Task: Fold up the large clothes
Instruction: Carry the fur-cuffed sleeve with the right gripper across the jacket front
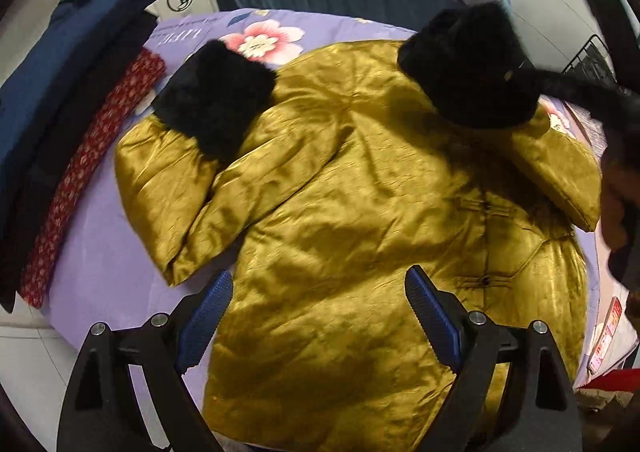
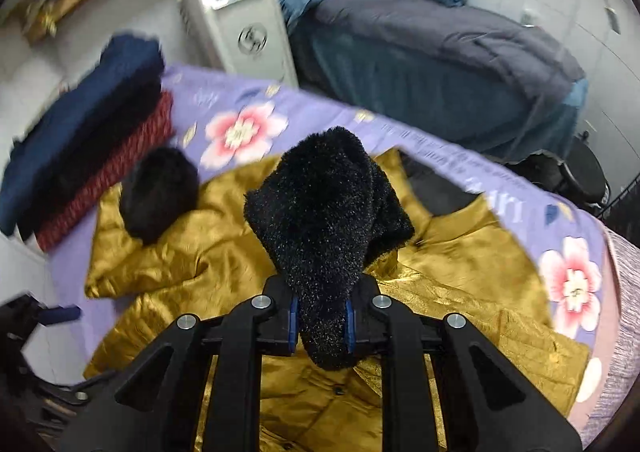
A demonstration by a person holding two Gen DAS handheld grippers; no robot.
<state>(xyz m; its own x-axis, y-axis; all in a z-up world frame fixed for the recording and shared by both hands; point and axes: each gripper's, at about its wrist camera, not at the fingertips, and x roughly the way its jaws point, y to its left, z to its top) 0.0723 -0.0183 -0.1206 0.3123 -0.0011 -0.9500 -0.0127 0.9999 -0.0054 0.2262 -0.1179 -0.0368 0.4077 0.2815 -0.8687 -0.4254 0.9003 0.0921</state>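
A gold satin padded jacket [image 1: 340, 192] with black fur cuffs lies spread on a purple floral sheet [image 1: 100, 236]. Its left sleeve is folded in, with its fur cuff [image 1: 212, 100] resting on the chest. My left gripper [image 1: 320, 300] is open and empty, hovering over the jacket's lower body. My right gripper [image 2: 321, 322] is shut on the other black fur cuff [image 2: 324, 212] and holds that sleeve lifted over the jacket [image 2: 460, 272]. That cuff [image 1: 468, 64] also shows in the left wrist view, with the right gripper dark and blurred at the right edge.
A stack of folded clothes, navy on top and red patterned below [image 1: 60, 140], lies along the sheet's left side [image 2: 88, 140]. A white machine [image 2: 236, 12] stands behind. A bed with dark grey bedding [image 2: 440, 52] lies beyond. A black stool [image 2: 576, 172] is at right.
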